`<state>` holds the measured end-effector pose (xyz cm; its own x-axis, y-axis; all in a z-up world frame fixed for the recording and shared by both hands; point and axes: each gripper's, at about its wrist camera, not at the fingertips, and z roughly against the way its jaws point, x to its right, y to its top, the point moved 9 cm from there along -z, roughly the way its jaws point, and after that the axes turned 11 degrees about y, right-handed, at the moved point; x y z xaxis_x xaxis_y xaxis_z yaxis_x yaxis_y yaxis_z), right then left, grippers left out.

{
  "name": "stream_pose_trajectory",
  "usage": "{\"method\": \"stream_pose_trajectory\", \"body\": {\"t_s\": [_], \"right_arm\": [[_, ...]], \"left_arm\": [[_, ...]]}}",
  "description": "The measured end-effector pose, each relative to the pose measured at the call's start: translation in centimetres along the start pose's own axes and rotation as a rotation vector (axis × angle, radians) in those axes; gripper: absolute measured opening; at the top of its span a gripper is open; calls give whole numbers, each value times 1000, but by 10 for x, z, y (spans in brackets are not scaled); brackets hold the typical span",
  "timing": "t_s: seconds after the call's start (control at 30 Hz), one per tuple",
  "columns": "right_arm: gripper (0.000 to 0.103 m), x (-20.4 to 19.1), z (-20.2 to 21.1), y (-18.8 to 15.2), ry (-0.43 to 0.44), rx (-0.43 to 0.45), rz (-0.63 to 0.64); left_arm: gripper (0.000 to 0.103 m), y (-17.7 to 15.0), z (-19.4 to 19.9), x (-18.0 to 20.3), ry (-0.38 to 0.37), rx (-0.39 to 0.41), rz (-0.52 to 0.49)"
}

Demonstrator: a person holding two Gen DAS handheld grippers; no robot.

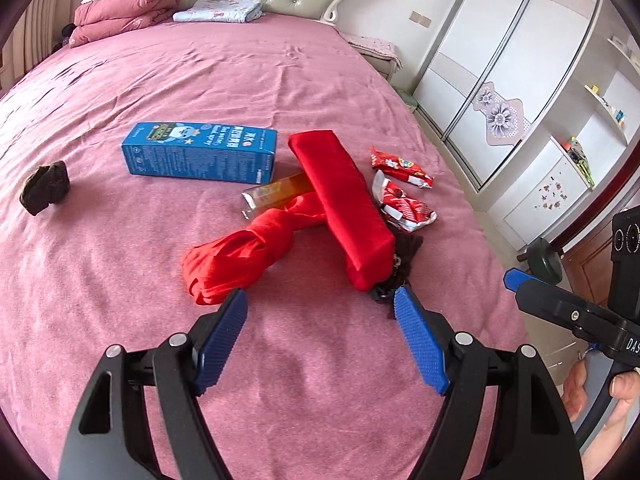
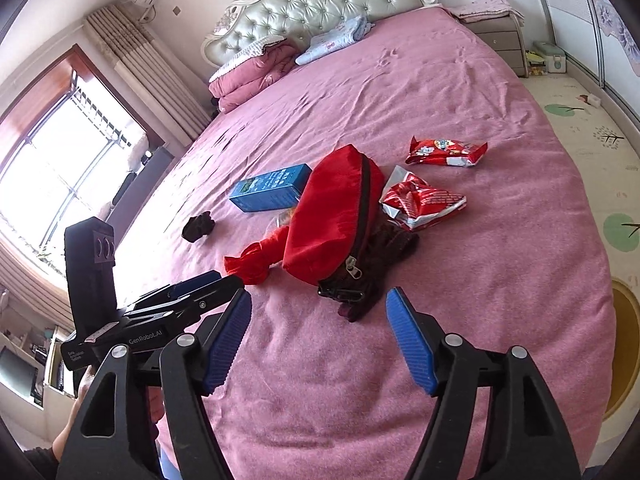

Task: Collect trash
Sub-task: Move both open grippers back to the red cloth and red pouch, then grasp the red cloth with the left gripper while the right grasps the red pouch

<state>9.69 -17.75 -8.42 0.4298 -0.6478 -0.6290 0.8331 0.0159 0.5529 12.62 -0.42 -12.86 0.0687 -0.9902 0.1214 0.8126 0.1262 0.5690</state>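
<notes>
Both fingers (image 1: 416, 336) wide apart, empty.

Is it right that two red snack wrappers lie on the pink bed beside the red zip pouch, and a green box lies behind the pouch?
Not quite: the box is blue, not green, as the left wrist view shows. The rest holds: two red snack wrappers lie on the pink bed beside the red zip pouch, and the box lies behind the pouch.

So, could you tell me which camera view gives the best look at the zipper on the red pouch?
The right wrist view: the red pouch faces it edge-on, showing the zipper along its length down to the pull. The left wrist view shows mostly the pouch's plain side, with only the pull peeking out.
</notes>
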Motion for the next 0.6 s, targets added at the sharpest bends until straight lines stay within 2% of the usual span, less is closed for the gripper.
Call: {"method": "stream_pose_trajectory", "body": {"t_s": [0.17,0.5,0.53,0.57,0.6], "right_arm": [[72,-4,-21,6,2,-8,-11],[72,2,-54,13,-29,-42,-26],[72,2,-56,14,-33,-44,-24],[72,2,-58,15,-34,-46,-22],[72,2,-60,17,-34,-48,-20]], "left_arm": [[76,1,-13,-27,21,-21,9],[76,6,-55,-39,18,-84,-46],[75,6,-60,-40,11,-95,-51],[68,6,-63,-40,7,-99,-53],[56,7,-67,-40,-1,-103,-52]]}}
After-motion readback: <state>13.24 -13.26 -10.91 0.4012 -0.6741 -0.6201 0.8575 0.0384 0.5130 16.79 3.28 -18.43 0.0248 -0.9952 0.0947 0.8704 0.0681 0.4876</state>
